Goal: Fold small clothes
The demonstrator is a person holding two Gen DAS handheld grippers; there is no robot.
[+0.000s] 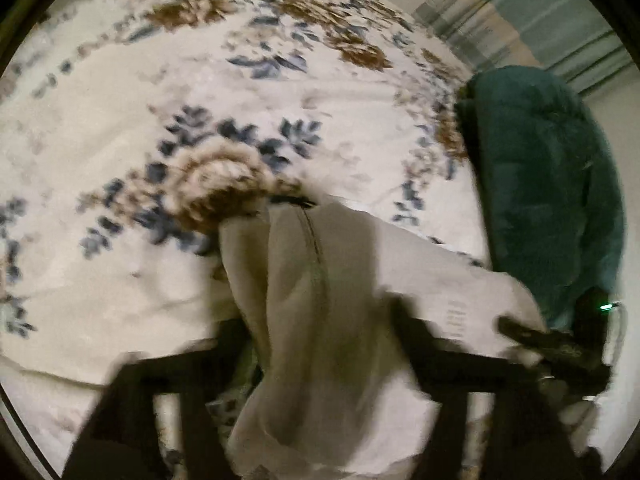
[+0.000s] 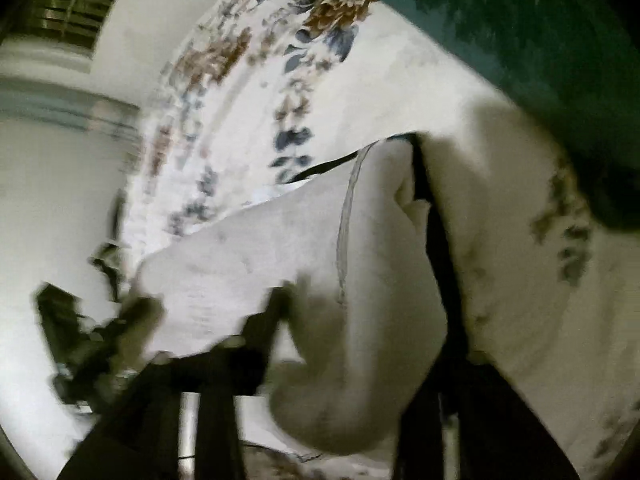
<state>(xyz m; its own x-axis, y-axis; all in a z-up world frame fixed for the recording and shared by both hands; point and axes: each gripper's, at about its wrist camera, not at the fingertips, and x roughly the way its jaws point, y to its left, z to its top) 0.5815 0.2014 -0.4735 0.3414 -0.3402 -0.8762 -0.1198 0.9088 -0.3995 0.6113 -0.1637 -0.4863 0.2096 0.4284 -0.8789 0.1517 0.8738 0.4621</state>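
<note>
Your left gripper (image 1: 320, 320) pinches the soft, limp white garment (image 1: 320, 272); your right gripper (image 2: 356, 320) clamps its bunched folds above the floral sheet (image 1: 120, 128); fuzzy teal cloth (image 1: 548, 184) alongside.

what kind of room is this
Probably a bedroom. The work surface is a floral bedspread, a striped curtain hangs at the back, and a teal blanket lies beside the white garment being folded.

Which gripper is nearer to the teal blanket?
Right. The right gripper sits just below the teal blanket; the left gripper, holding the white garment, is farther away.
</note>
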